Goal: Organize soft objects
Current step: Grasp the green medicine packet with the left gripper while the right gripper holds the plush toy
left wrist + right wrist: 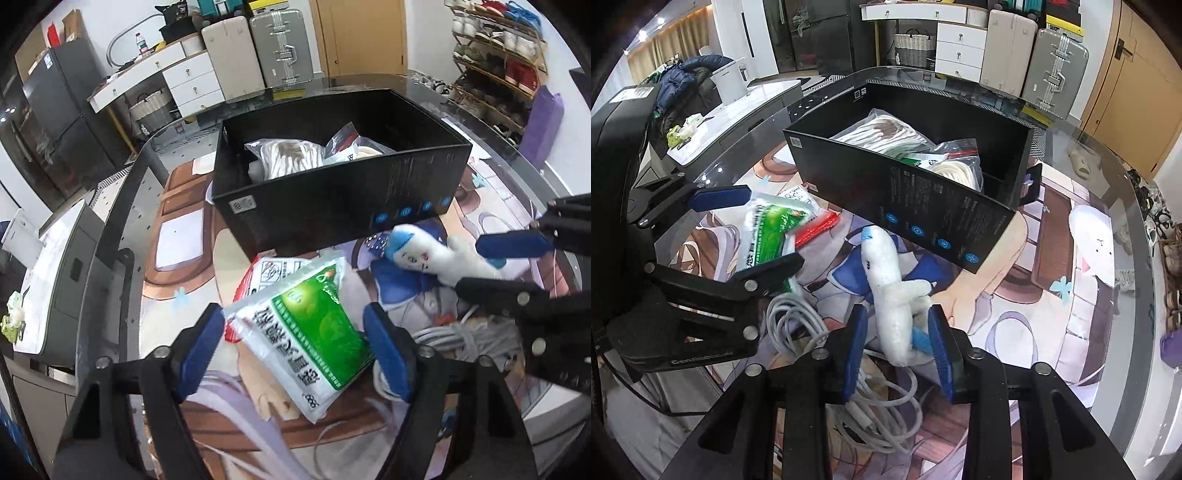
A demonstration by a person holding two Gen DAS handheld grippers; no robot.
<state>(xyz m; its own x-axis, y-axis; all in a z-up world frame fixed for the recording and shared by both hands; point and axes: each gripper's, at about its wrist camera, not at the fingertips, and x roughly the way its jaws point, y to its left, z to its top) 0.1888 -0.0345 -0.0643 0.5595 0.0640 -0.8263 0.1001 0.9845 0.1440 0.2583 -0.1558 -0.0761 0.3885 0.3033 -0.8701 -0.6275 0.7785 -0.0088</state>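
Soft things gathered on a glass table point(1108, 155) beside a black box point(332, 206)

The box is seen at upper centre of both views, with bagged items inside. A green and white packet point(314, 325) is framed loosely between the widely spread fingers of the left gripper point(295, 347) at lower centre, no pad pressing on it. A white and blue plush toy point(890, 291) is seen at centre, its tail between the partly parted fingers of the right gripper point(897, 347); whether it is gripped cannot be told. A white cable point(798, 325) is coiled just beside it
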